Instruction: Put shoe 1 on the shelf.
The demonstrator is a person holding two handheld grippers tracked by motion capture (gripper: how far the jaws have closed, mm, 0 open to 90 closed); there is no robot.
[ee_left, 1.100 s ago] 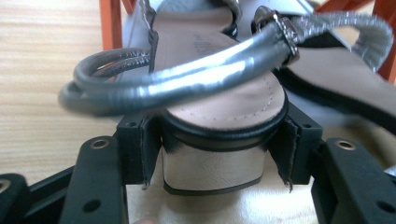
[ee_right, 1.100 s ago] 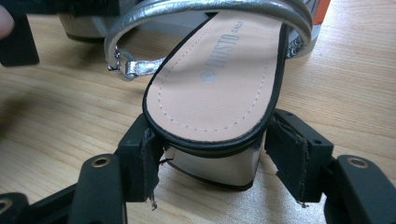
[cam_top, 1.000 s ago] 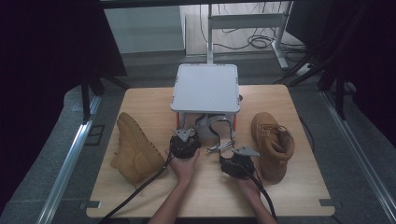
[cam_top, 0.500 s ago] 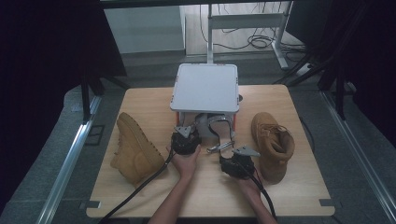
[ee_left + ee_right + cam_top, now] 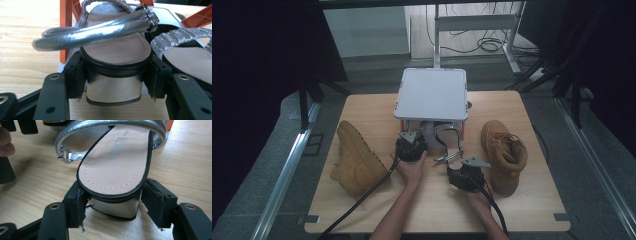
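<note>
in the high view the white-topped shoe rack (image 5: 431,94) hides the toes of two silver block-heel sandals (image 5: 447,137) under it. the left gripper (image 5: 411,148) sits at the rack's six o'clock edge, the right gripper (image 5: 467,175) toward five o'clock. a tan boot (image 5: 356,159) lies at the table's nine o'clock, another tan boot (image 5: 503,155) stands at three o'clock. the sandal heels are too small here to read.

in the left gripper view the jaws clasp the silver heel (image 5: 114,88) of the left sandal, pads pressed to both sides. its ankle strap (image 5: 95,32) crosses at twelve o'clock; orange rack legs (image 5: 66,27) are cut off by the top edge.

in the right gripper view the jaws bracket the right sandal's heel (image 5: 113,207); the left pad touches, the right pad's contact is hard to make out. its toe is cut off at twelve o'clock.
</note>
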